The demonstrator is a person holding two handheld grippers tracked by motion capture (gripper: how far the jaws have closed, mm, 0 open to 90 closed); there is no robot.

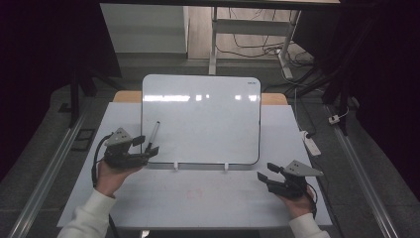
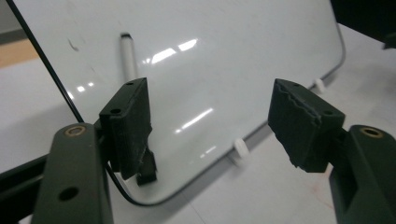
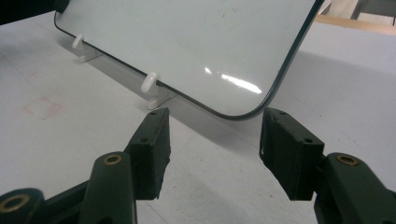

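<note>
Nearest me, my right gripper (image 1: 263,171) hovers over bare table (image 1: 208,198) with jaws wide, nothing between them; my left gripper (image 1: 146,146) sits at the whiteboard's lower left corner, jaws also wide and empty; the whiteboard (image 1: 203,119) leans on two white clips (image 3: 148,83); a marker (image 1: 153,133) lies against its left edge, just beyond my left jaws.

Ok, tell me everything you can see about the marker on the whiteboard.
The marker is a slim pen with a light grey barrel and a dark cap at its near end. It lies on the whiteboard, near the left edge, running up the tilted surface. Its dark end is by the open left tongs; the left gripper view puts one jaw in front of the marker, so whether they touch is unclear. No writing shows beside it.
</note>
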